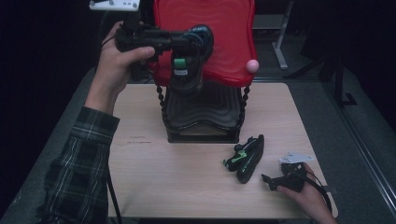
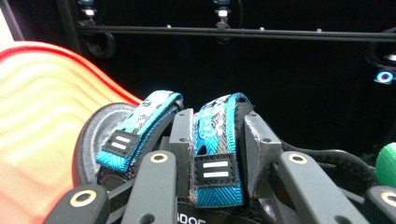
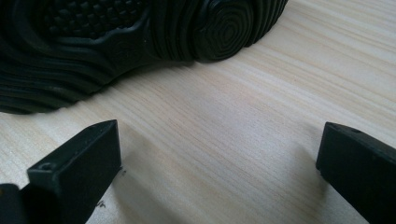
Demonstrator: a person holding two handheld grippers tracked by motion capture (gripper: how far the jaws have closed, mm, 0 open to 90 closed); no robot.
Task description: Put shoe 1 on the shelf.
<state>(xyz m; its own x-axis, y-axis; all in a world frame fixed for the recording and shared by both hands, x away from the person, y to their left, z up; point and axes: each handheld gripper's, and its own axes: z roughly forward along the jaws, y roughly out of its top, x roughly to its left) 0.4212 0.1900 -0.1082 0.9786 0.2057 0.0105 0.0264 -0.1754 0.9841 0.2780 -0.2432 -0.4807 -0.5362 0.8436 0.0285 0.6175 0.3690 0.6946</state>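
- The left gripper (image 1: pixel 187 39) is raised above the far left part of the worktop (image 1: pixel 154 177), level with the red top shelf (image 1: pixel 219 28) of a two-tier rack that stands at the middle of the far edge.
- Its jaws are clenched on a blue patterned strap (image 2: pixel 217 135) of a black sandal (image 1: pixel 189 65); in the left gripper view the strap sits squeezed between the two jaw pads, with a small black tab bearing two white bars facing the camera.
- A second blue strap (image 2: pixel 135 128) of the same sandal lies just to the left of the jaws in that view, with the sandal's dark footbed (image 2: pixel 95 135) under it.
- The held sandal hangs toe down in front of the red shelf, and a green tag (image 1: pixel 180 63) shows on it.
- The rack's lower shelf (image 1: pixel 205 112) is black and ribbed, and a pink ball (image 1: pixel 252 65) caps the red shelf's near right corner.
- A second black sandal (image 1: pixel 246 157) with a green tag lies on its side near the worktop's right edge, in front of the rack.
- The right gripper (image 1: pixel 273 179) rests low at the near right corner, close to that sandal but apart from it.
- Its jaws are released: in the right gripper view they stand wide apart with bare wood between them, and the sandal's ribbed sole (image 3: pixel 140 42) lies just ahead.
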